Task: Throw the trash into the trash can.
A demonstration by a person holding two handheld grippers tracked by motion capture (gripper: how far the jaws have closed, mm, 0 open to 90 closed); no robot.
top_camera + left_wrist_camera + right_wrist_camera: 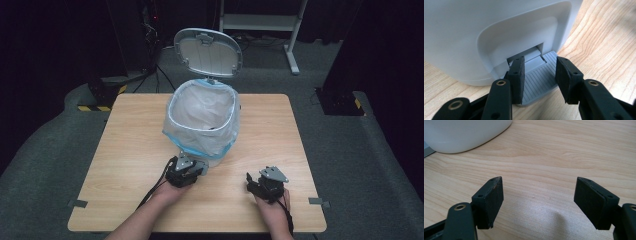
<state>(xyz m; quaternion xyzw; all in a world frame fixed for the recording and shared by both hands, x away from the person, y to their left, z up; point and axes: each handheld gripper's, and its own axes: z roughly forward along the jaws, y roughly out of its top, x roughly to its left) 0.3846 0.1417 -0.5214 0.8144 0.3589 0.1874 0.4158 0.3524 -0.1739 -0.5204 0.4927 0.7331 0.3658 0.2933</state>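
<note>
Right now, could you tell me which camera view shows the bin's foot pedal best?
The left gripper view: the grey ribbed pedal sits close up between the left gripper's open jaws, at the bin's base. In the high view that gripper covers the spot. The right gripper view catches at most a grey sliver at its left edge.

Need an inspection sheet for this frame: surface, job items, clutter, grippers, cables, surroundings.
Surface: wooden table, bare wood around the bin.
Job's things: white pedal bin with bag liner, lid raised; grey ribbed pedal at its base.
Clutter: nothing seen.
Grippers: left gripper open, jaws over the pedal; right gripper open over bare wood.
Cables: black cable trails from the left gripper.
Surroundings: grey carpet, white frame leg, hazard-striped stand bases.
</note>
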